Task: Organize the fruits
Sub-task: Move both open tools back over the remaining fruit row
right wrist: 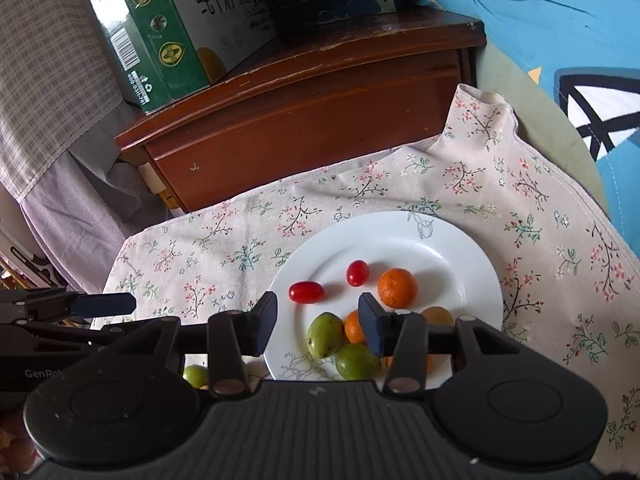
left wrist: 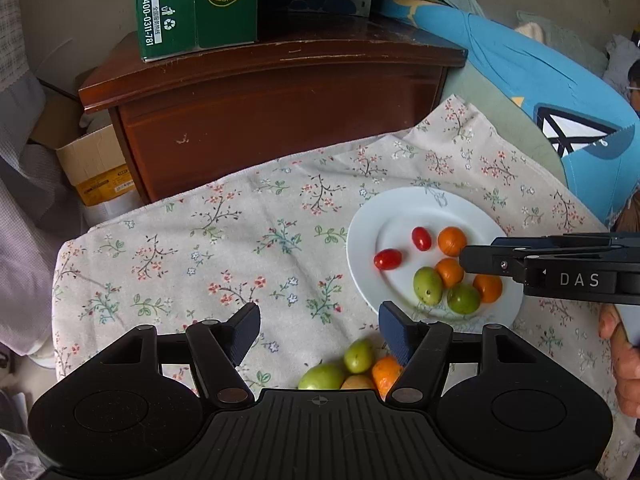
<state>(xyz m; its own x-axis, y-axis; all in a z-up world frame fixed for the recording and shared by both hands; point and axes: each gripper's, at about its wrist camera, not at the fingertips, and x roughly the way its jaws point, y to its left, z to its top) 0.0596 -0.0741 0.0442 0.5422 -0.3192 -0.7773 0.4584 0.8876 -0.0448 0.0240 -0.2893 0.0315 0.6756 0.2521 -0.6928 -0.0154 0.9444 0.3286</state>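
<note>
Both the left gripper [left wrist: 319, 330] and right gripper [right wrist: 318, 322] are standing part open, holding nothing. Small round green and orange fruits [left wrist: 359, 355] are lying beside the white ceramic plate [left wrist: 362, 240] near the floral cloth's [left wrist: 200, 248] front edge; light, smooth, prone to rolling, they are best pinched across the middle.

Both tongs angle downward with jaws apart and empty: left tongs [left wrist: 319, 330], right tongs [right wrist: 318, 324].

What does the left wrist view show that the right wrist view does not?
Only the left wrist view shows the cardboard box on the floor and a hand at its right edge. Only the right wrist view shows the checked cloth at upper left. Both show the plate with two red tomatoes, the floral cloth and the green carton.
</note>
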